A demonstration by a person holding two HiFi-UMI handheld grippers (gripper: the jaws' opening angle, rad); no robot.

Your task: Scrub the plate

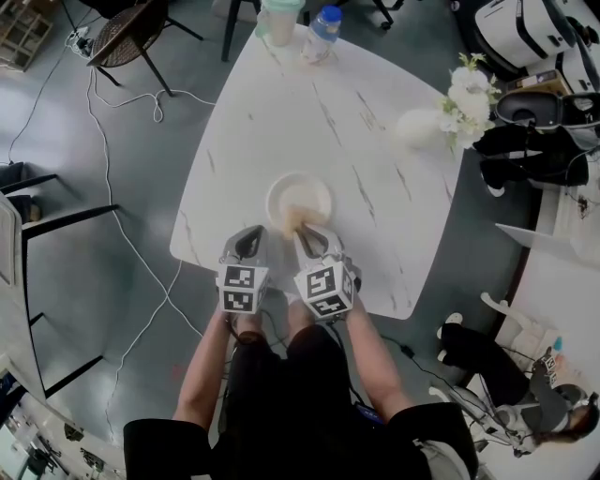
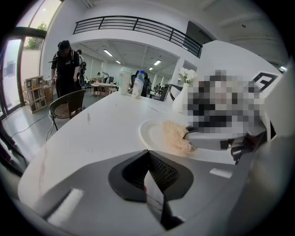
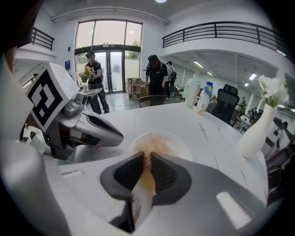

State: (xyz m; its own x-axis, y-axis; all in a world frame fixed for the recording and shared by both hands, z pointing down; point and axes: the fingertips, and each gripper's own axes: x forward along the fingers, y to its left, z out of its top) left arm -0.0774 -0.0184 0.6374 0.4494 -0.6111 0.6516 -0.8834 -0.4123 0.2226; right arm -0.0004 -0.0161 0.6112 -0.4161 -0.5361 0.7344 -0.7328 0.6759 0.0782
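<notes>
A white plate (image 1: pixel 281 190) sits near the front edge of the white marble table (image 1: pixel 281 112). My right gripper (image 1: pixel 305 231) is shut on a tan fibrous scrubber (image 1: pixel 293 217), which rests on the plate's near side. In the right gripper view the scrubber (image 3: pixel 147 162) is pinched between the jaws of the right gripper (image 3: pixel 147 156), over the plate (image 3: pixel 183 145). My left gripper (image 1: pixel 251 233) hovers just left of the plate, jaws together and empty. In the left gripper view the left gripper (image 2: pixel 148 155) has nothing in it, and the scrubber (image 2: pixel 175 138) lies on the plate (image 2: pixel 150 133).
A white vase (image 1: pixel 417 127) with white flowers (image 1: pixel 467 94) stands at the table's right. A bottle (image 1: pixel 323 33) and a pale jug (image 1: pixel 279 23) stand at the far edge. A chair (image 1: pixel 127 37) and floor cables (image 1: pixel 131 234) lie to the left. People stand far behind (image 3: pixel 156 76).
</notes>
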